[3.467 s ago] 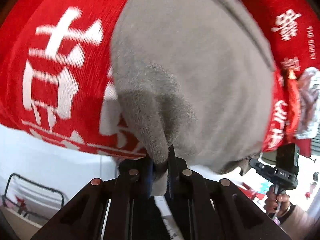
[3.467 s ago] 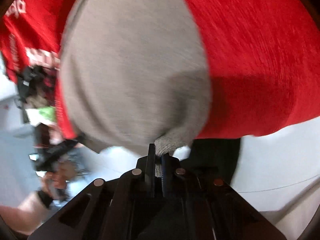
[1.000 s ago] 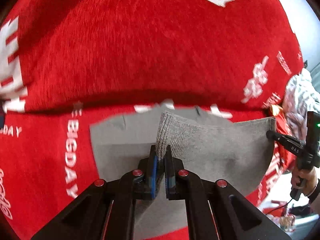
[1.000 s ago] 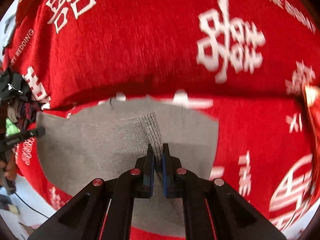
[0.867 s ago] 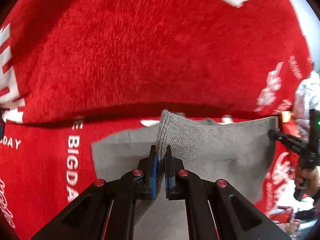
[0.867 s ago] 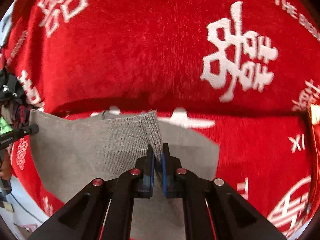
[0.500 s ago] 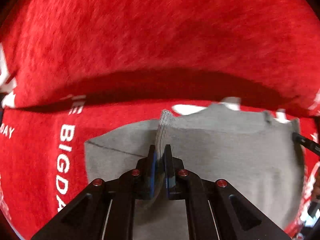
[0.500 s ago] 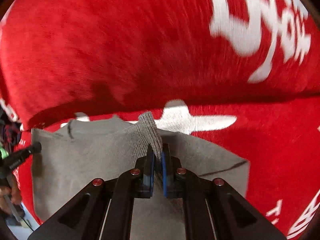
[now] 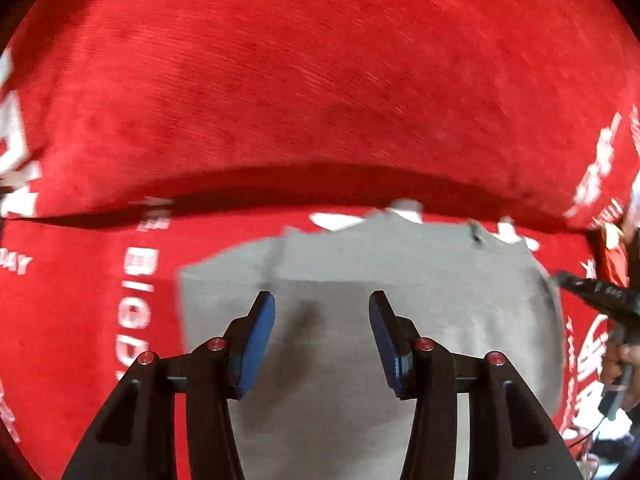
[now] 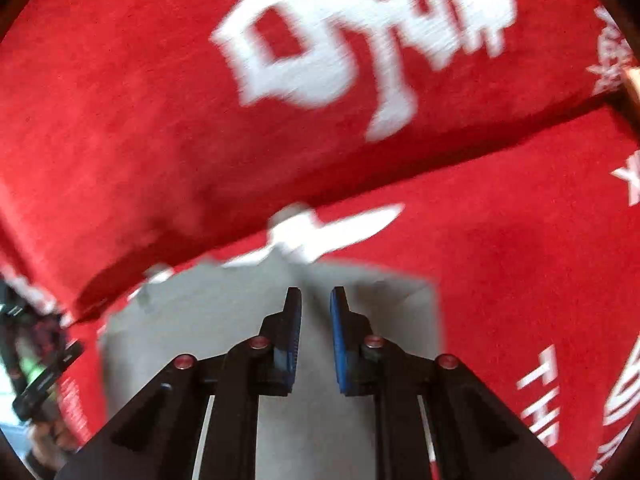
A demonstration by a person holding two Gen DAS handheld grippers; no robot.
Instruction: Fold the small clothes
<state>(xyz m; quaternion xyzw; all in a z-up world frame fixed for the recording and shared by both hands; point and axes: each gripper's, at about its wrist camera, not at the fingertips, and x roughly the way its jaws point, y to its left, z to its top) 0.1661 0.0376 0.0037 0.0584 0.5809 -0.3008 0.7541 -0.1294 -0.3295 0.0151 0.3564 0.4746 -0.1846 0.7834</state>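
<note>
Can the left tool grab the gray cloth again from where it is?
Probably yes. The left tool is open right above the gray cloth, which lies flat on the red blanket, with nothing between them.

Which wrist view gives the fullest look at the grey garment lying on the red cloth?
The left wrist view: the grey garment shows its left, far and right edges beyond the open left tongs. The right wrist view is blurrier, and the open right tongs cover more of it.
</note>
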